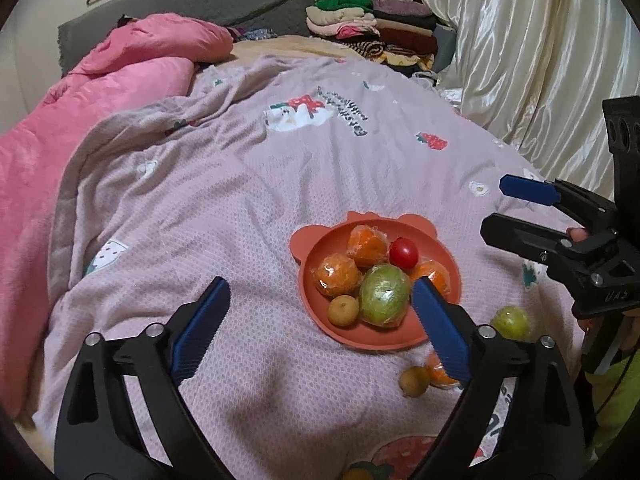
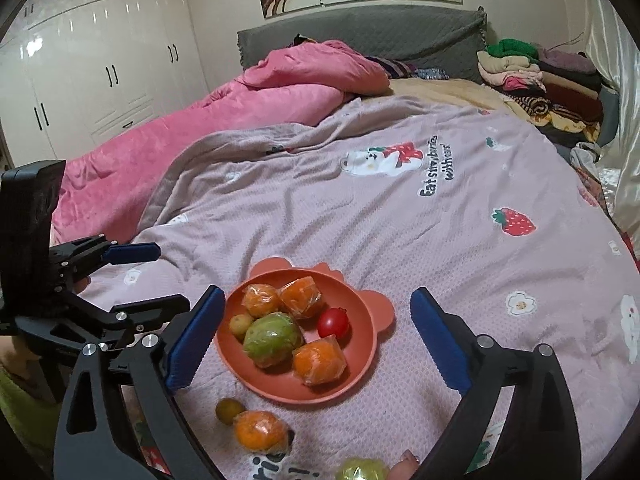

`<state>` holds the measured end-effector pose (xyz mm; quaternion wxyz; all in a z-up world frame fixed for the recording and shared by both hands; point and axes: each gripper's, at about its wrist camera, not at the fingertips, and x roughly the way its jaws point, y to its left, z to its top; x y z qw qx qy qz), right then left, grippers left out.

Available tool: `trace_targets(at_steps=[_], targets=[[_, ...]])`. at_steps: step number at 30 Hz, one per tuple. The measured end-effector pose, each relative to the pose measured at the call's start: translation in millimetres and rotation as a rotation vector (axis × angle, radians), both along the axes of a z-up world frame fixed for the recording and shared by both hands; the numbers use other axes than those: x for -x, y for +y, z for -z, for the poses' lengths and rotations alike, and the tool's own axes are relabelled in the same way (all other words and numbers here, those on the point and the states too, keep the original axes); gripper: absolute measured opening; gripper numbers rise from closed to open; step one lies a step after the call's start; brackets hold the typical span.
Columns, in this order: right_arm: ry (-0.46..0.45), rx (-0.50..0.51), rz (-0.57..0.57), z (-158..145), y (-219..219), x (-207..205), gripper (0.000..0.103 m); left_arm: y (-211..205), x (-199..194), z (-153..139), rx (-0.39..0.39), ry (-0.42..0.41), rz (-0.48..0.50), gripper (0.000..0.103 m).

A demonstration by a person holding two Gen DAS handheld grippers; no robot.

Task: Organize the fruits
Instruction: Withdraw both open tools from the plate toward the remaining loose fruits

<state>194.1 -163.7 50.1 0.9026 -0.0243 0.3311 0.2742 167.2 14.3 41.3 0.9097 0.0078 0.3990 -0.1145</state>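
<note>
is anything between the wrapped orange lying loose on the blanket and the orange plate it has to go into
Nothing visible blocks it. The wrapped orange lies on the blanket just short of the plate, bare fabric between them. A small yellow-green fruit touches its side but sits off that path. Both hand-held grippers are open and empty.

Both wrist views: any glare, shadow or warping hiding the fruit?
Left wrist: the plate is sharp, wrap glints on the green fruit, a soft shadow lies below the plate. Right wrist: evenly lit, wardrobe glare only; fisheye bends both edges.
</note>
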Motion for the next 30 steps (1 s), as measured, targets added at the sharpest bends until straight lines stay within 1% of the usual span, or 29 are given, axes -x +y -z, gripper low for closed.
trace_targets(at_steps=[4, 9, 14, 23, 30], targets=[[-0.019, -0.010, -0.001, -5, -3, 12, 0.096, -1, 9, -7, -0.019, -0.026, -0.006, 0.093], [-0.025, -0.018, 0.004, -6, -7, 22, 0.097, -4, 18, -13, -0.035, -0.048, -0.008, 0.093], [-0.023, -0.027, 0.000, -6, -9, 30, 0.098, -6, 25, -14, -0.045, -0.053, -0.007, 0.093], [-0.047, -0.017, -0.022, -10, -10, 49, 0.098, -5, 41, -19, -0.029, -0.066, -0.024, 0.093], [-0.053, -0.002, -0.036, -6, -9, 64, 0.098, 3, 58, -8, -0.007, -0.044, -0.058, 0.093]])
